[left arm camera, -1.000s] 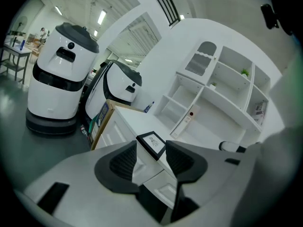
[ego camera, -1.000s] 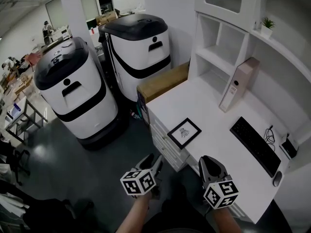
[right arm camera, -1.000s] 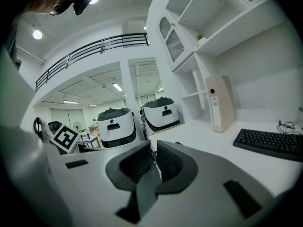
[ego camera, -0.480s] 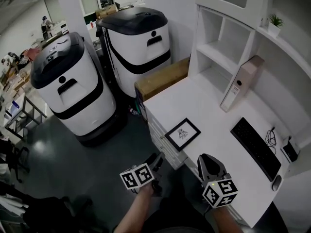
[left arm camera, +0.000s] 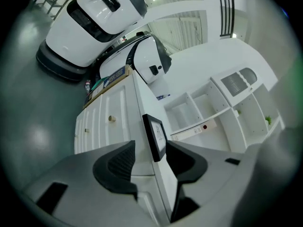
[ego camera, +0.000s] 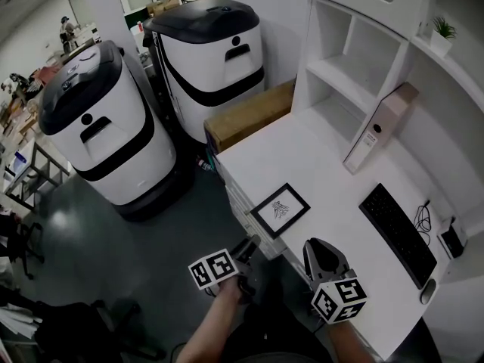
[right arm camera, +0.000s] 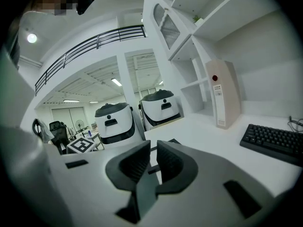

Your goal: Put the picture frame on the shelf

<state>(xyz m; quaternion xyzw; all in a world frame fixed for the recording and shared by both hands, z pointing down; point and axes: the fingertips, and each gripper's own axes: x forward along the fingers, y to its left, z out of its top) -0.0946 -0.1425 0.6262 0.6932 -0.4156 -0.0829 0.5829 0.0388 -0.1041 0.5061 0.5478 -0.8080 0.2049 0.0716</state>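
Head view is showing us the picture frame (ego camera: 280,210) lying flat on the white desk (ego camera: 318,157), close to the desk's near edge and above the drawers (ego camera: 240,203). The left gripper (ego camera: 248,246) is hanging just off that edge, pointing toward the frame without touching it, while the right gripper (ego camera: 319,248) is hovering over the desk's front, beside the frame and apart from it. Farther back we are seeing a black keyboard (ego camera: 398,233), an upright binder (ego camera: 378,127) leaning by the shelf (ego camera: 344,78), a cardboard box (ego camera: 249,116) at the desk's end, and two large white machines (ego camera: 98,134) standing on the floor. Left gripper view is coming to us rolled on its side: we are looking along the desk edge, and the left gripper's jaws are standing wide apart with the frame (left arm camera: 156,137) showing edge-on between them, farther along the desk and not touched by either pad. The drawer fronts (left arm camera: 109,122) are lying to one side of it, the shelf compartments to the other. Right gripper view is showing us the right gripper's jaws (right arm camera: 153,162) standing close together with only a narrow gap, and nothing is being held there; a dark sliver of the frame (right arm camera: 173,141) is peeking out just past them on the desk, with the keyboard and binder beyond on the right.
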